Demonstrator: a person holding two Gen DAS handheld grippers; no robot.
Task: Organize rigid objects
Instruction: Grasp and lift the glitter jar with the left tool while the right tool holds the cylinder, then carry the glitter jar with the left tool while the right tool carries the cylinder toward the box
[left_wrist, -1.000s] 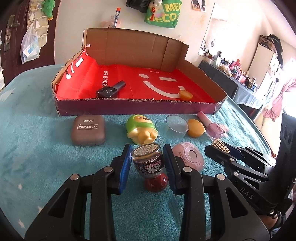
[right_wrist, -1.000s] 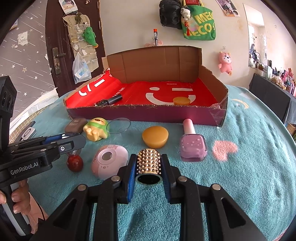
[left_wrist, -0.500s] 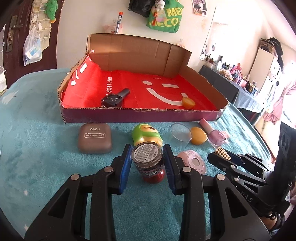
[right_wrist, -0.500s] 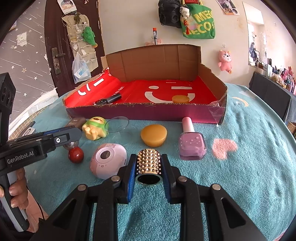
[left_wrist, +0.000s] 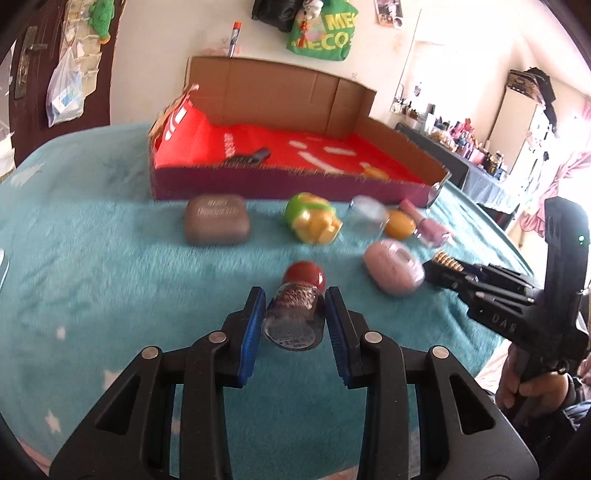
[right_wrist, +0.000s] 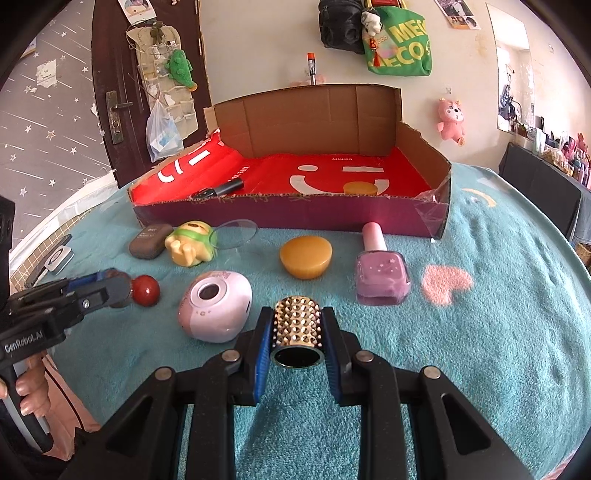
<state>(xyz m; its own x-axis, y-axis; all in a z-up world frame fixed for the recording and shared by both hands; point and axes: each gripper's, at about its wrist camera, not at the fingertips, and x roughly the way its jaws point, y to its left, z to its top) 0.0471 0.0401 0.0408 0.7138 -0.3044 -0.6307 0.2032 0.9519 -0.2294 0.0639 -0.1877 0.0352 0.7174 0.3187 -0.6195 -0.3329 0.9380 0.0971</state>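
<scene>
Left gripper (left_wrist: 295, 321) clamped on small jar (left_wrist: 293, 319), right gripper (right_wrist: 297, 332) clamped on studded gold tube (right_wrist: 297, 326), tube axis along fingers. Cardboard box (right_wrist: 288, 214) straight ahead, far side; both roughly equally near, loose items between.

We've got the cardboard box (right_wrist: 325, 218) at the back of the surface (right_wrist: 498, 332), and in it a key fob (right_wrist: 221, 189) to the left and a round puck (right_wrist: 360, 188) to the right. Before the box runs a row, left to right: eye shadow case (right_wrist: 147, 242), toy figure (right_wrist: 192, 247), clear lid (right_wrist: 236, 229) just behind it, round soap-like cake (right_wrist: 306, 257), nail polish bottle (right_wrist: 382, 275). Nearer us, the ball (right_wrist: 146, 290) lies left of the oval device (right_wrist: 216, 306). Our left hand-held gripper (left_wrist: 295, 325) holds a small jar (left_wrist: 294, 318) just before the ball; our right hand-held gripper (right_wrist: 296, 338) holds a studded tube (right_wrist: 297, 325), right of the oval device.
</scene>
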